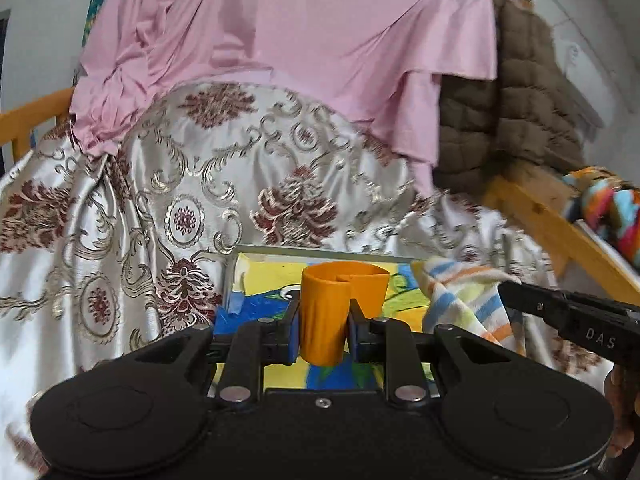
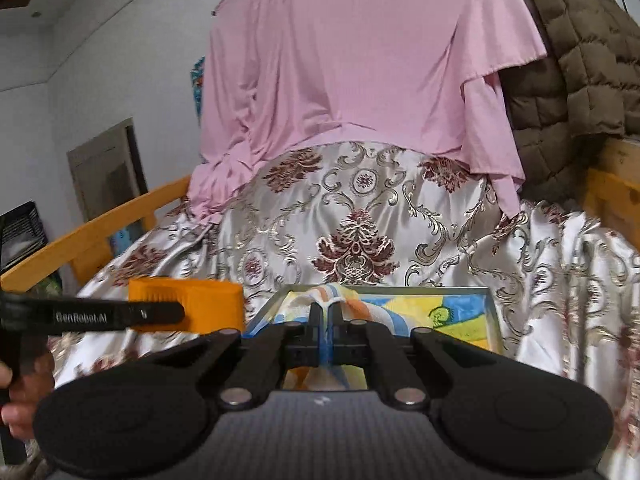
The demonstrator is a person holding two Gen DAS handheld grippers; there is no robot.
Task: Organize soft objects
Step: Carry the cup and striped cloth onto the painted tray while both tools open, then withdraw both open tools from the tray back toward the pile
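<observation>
A shallow tray [image 1: 236, 276] with a bright painted bottom serves as the landmark; it is seen lying on a silver brocade cloth [image 1: 132, 216] patterned in dark red and gold. Behind the tray the cloth rises in a mound, and over that mound a pink garment [image 1: 288, 40] is draped. To the right of the garment, beyond the tray, a brown quilted jacket [image 1: 532, 92] is hung over a wooden rail [image 1: 536, 216]. A multicoloured cloth [image 1: 612, 208] is laid on the same rail, further right of the tray. A second orange wooden rail [image 2: 100, 228] is seen to the left of the tray, with a pale wall behind it.

Above the tray's middle an orange cup [image 1: 340, 312] is clamped upright by the left tool [image 1: 323, 332] — its blue pads are pressed against the cup's sides. In the right wrist view the same cup [image 2: 208, 304] is found left of the tray, partly covered by a black finger of the left tool.

A striped soft cloth [image 1: 460, 304] is pinched by the right tool [image 2: 326, 320], whose jaws are closed tight on a fold; the cloth [image 2: 320, 300] is bunched over the tray's near left part. Both tools are pointed somewhat downward toward the tray. Part of a hand [image 2: 20, 396] is seen gripping the left tool's handle, well left of the tray.
</observation>
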